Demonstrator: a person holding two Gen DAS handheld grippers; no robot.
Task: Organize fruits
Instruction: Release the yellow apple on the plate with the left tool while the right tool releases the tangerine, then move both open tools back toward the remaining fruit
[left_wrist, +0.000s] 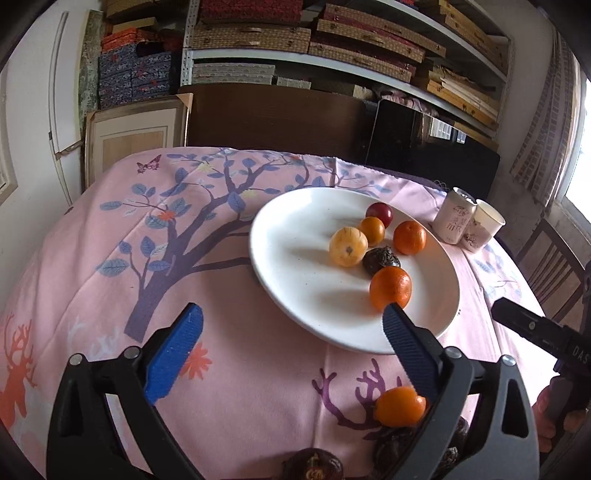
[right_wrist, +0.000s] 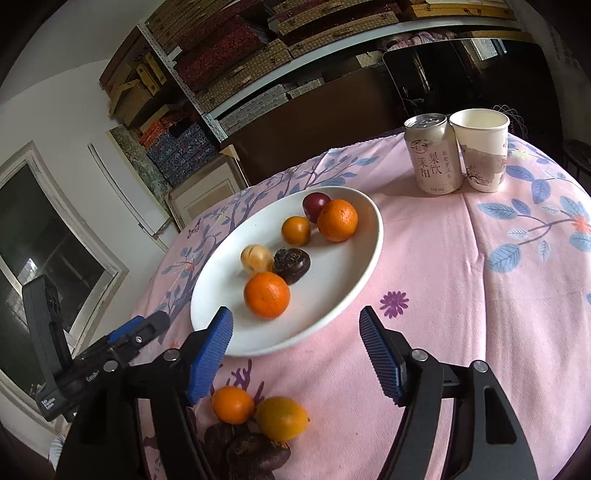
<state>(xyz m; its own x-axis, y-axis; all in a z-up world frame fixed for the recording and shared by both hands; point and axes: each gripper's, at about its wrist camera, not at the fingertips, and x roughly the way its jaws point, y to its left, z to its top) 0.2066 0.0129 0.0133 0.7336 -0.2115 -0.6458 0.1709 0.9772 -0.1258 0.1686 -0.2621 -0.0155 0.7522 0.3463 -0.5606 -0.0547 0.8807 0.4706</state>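
Note:
A white plate (left_wrist: 295, 236) (right_wrist: 354, 266) on the pink tablecloth holds several fruits: two oranges (left_wrist: 390, 288) (right_wrist: 266, 294), a small orange fruit (right_wrist: 296, 230), a yellow fruit (left_wrist: 348, 246), a red plum (left_wrist: 379, 213) and a dark wrinkled fruit (right_wrist: 291, 264). On the cloth near me lie an orange (right_wrist: 232, 404) (left_wrist: 400, 405), a yellow-orange lemon-like fruit (right_wrist: 281, 418) and dark wrinkled fruits (right_wrist: 255, 448). My left gripper (left_wrist: 291, 330) is open and empty at the plate's near edge. My right gripper (right_wrist: 295, 334) is open and empty above the loose fruits.
A drink can (right_wrist: 434, 153) and a paper cup (right_wrist: 482, 147) stand at the far right of the table. Shelves of boxes (left_wrist: 332, 44) and a dark chair back (left_wrist: 273, 114) lie behind the table. The other gripper (right_wrist: 110, 347) shows at left.

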